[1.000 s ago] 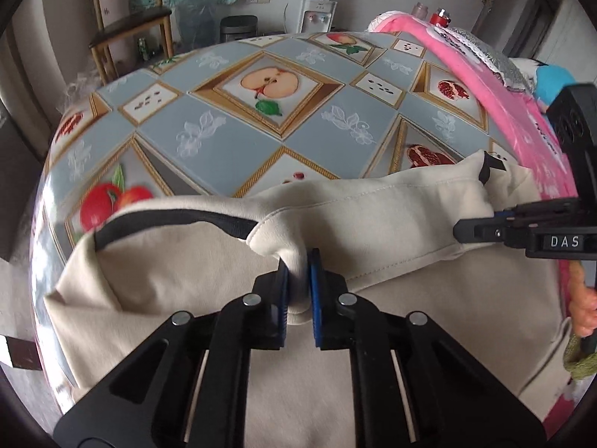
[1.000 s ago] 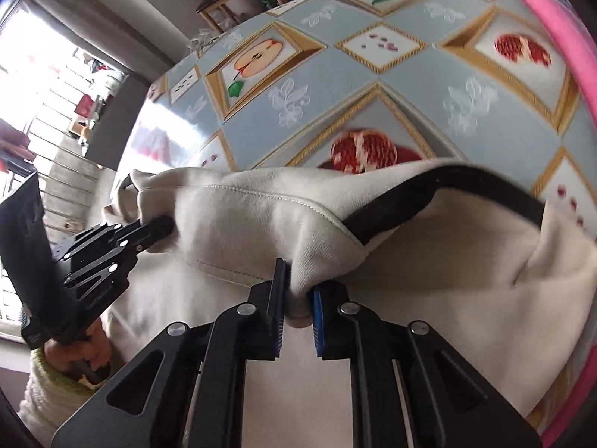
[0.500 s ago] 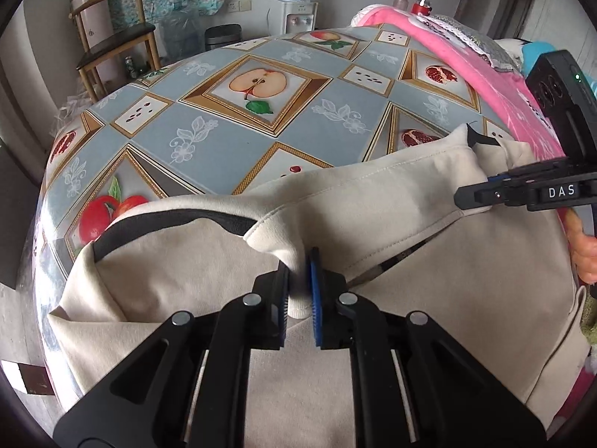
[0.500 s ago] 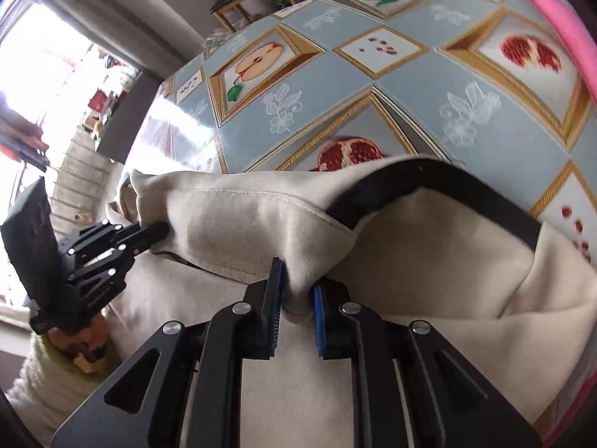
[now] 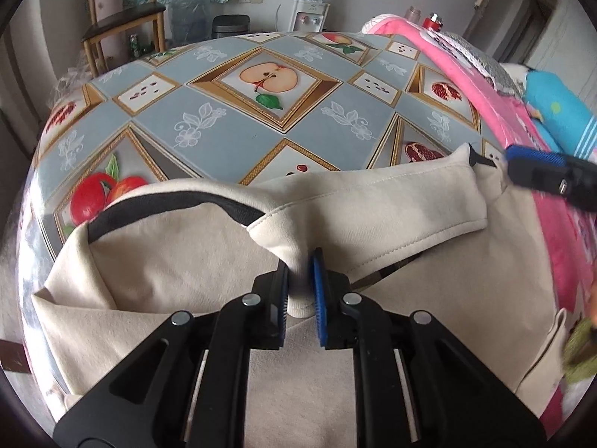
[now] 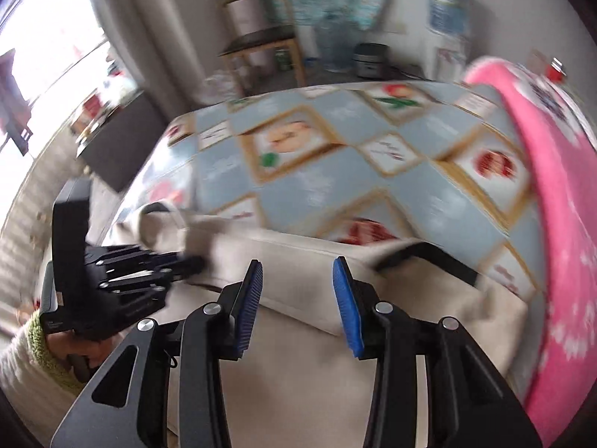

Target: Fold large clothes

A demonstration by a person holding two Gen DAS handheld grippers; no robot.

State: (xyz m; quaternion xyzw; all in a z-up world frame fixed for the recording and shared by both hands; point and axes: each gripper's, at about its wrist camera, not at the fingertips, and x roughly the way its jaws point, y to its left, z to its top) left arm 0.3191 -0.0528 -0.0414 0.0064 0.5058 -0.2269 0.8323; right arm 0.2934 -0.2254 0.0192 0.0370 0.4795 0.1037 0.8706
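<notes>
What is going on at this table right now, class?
A person with a gripper in each hand is folding a cream garment on a table with a fruit-print cloth. The left gripper pinches a bunched edge of the fabric. The right gripper has just been opening; nothing sits between its pads, and the folded edge lies on the garment below it.

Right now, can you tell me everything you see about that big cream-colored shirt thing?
The cream garment is soft, thick-looking cloth with black trim along one opening. It lies on the fruit-patterned tablecloth, its top part folded over. The left gripper pinches a bunch of it; the right gripper has just opened, holding nothing.
</notes>
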